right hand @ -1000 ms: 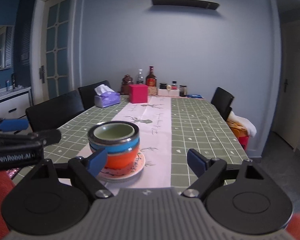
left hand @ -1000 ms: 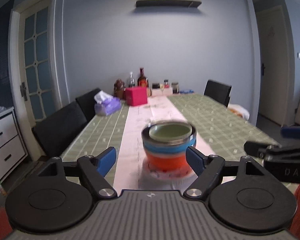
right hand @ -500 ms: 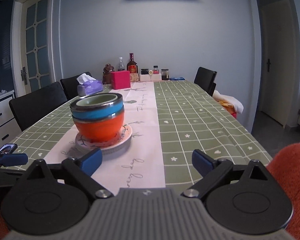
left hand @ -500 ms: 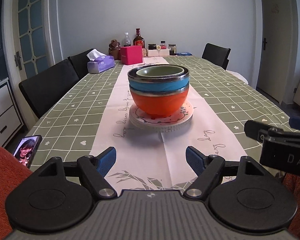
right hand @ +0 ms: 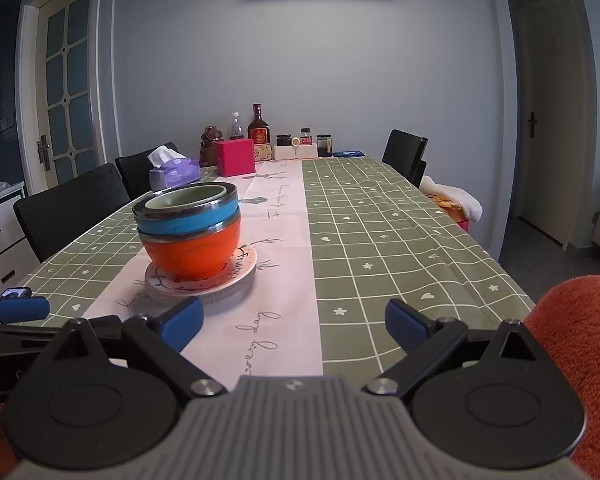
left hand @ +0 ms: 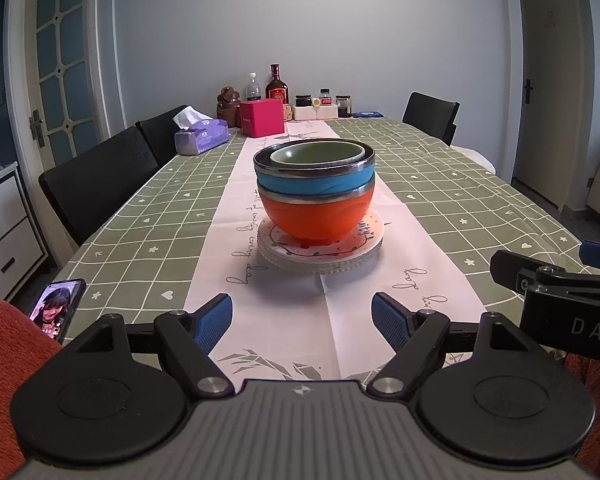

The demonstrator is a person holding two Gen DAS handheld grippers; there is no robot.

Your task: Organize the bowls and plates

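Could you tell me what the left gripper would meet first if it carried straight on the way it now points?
Probably the plate stack under the orange bowl, dead ahead of the left gripper; height is unclear.

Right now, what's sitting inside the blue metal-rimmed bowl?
A pale green bowl nests inside the blue metal-rimmed bowl, which sits in an orange bowl on stacked plates. The green bowl's visible interior looks empty; its underside is hidden.

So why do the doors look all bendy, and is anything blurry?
Left wrist view: the fisheye lens curves the door at the edge; the bowls look sharp, with a soft shadow in front of the plates. Right wrist view: the same bending on the dark door; nothing looks blurred.
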